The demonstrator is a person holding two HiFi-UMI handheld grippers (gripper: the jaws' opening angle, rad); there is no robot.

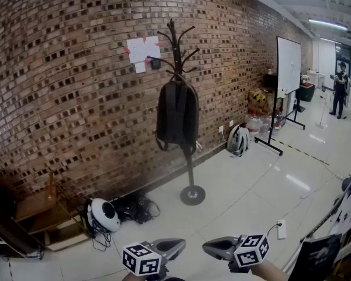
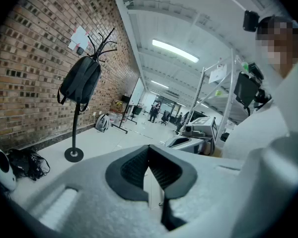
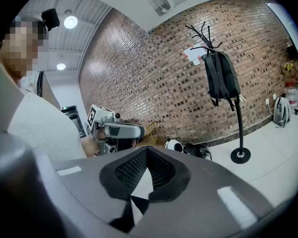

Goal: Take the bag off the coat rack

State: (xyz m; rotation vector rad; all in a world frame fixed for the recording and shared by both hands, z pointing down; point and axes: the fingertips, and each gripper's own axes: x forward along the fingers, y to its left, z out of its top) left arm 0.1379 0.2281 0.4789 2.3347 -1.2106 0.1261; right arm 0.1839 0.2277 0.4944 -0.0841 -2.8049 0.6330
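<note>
A black backpack (image 1: 177, 113) hangs by its top from a black coat rack (image 1: 190, 163) that stands on a round base before the brick wall. Both grippers are low at the bottom edge of the head view, far from the rack. My left gripper (image 1: 178, 247) and right gripper (image 1: 207, 249) point their tips toward each other, both shut and empty. In the left gripper view the backpack (image 2: 80, 83) is far off at the left, beyond the shut left gripper (image 2: 150, 170). In the right gripper view the backpack (image 3: 219, 78) is at the upper right, beyond the shut right gripper (image 3: 146, 175).
A white helmet-like object (image 1: 104, 214) and a black tangle of cords (image 1: 136, 206) lie on the floor left of the rack's base. A wooden rack (image 1: 38, 215) stands at the far left. A grey backpack (image 1: 238, 140), a whiteboard (image 1: 288, 66) and a distant person (image 1: 341, 86) are at the right.
</note>
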